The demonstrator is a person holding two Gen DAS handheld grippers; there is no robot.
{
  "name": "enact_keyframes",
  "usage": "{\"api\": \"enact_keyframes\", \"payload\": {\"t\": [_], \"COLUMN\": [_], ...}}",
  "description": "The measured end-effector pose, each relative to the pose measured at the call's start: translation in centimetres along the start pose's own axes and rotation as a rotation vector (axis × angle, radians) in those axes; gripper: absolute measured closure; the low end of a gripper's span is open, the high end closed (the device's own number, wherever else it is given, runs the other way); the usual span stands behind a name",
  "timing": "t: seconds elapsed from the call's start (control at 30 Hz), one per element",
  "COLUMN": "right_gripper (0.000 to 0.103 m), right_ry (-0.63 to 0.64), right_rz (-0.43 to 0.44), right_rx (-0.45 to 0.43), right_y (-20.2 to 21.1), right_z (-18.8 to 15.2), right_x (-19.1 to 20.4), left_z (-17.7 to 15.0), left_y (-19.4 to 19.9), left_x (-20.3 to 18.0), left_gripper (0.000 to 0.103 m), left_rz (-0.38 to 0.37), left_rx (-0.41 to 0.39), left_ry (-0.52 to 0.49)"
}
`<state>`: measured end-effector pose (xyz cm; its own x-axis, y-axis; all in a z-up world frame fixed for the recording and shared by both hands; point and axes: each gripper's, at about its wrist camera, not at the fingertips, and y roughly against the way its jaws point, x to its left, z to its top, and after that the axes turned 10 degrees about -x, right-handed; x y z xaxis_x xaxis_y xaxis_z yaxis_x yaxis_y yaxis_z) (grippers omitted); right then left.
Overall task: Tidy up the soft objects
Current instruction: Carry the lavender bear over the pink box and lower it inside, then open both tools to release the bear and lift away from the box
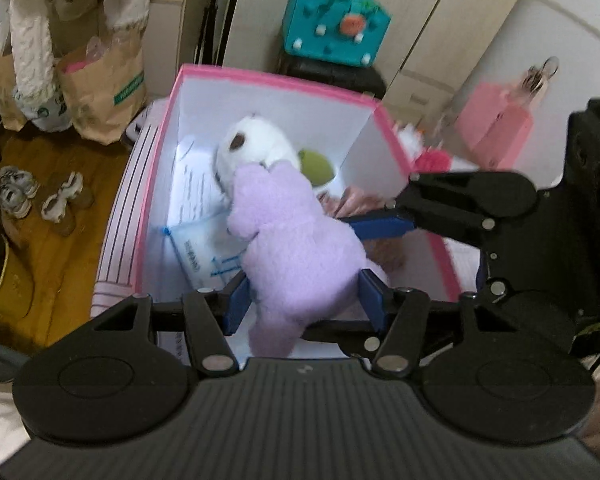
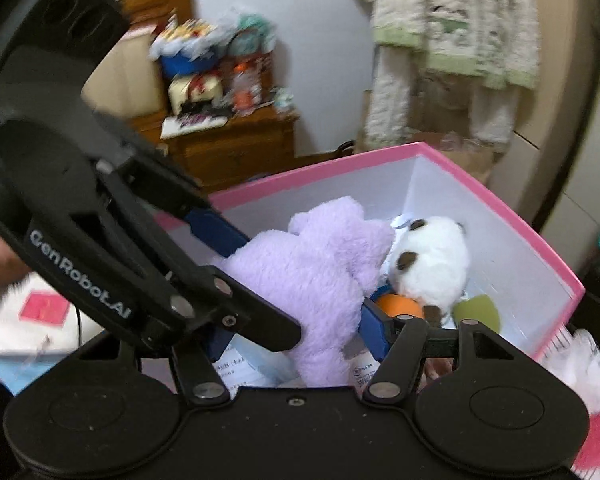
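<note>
Purple plush toy (image 1: 296,240) squeezed by left gripper (image 1: 304,300) and right gripper (image 2: 300,320) together, hanging over pink box (image 1: 276,80), white panda toy (image 1: 256,146) inside, green ball (image 1: 316,166) beside it

Pink-rimmed box (image 1: 278,80) sitting on a striped bed (image 1: 120,216)
Inside the box, printed papers (image 1: 198,200) are lying on its white floor, with a white plush (image 1: 256,148) resting over them beside a green ball (image 1: 318,166).
</note>
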<state>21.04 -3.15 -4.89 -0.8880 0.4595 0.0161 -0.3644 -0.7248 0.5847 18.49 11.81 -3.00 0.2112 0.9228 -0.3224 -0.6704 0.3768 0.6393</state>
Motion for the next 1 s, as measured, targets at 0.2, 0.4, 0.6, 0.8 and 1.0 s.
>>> {"api": "enact_keyframes", "payload": {"t": [0.2, 0.4, 0.6, 0.8, 1.0], "right_gripper": [0.034, 0.034, 0.025, 0.025, 0.025], "right_ry": [0.023, 0.048, 0.060, 0.018, 0.028], "right_rz": [0.026, -0.005, -0.061, -0.071, -0.105], "right_rx": [0.027, 0.077, 0.066, 0.027, 0.008], "right_y": [-1.2, -1.8, -0.7, 2.7, 6.4], "right_z": [0.0, -0.1, -0.3, -0.5, -0.3], "right_x": [-0.5, -0.7, -0.2, 0.6, 1.9], "left_z": [0.4, 0.3, 0.3, 0.0, 0.1], "left_y": [-1.3, -1.5, -0.9, 0.4, 2.4], "left_x": [0.5, 0.2, -0.2, -0.6, -1.6], "left_gripper": [0.048, 0.044, 0.044, 0.043, 0.042], "left_rz": [0.039, 0.067, 0.096, 0.112, 0.103], "left_rx": [0.066, 0.057, 0.028, -0.001, -0.010], "left_ry": [-0.029, -0.050, -0.048, -0.047, -0.077]}}
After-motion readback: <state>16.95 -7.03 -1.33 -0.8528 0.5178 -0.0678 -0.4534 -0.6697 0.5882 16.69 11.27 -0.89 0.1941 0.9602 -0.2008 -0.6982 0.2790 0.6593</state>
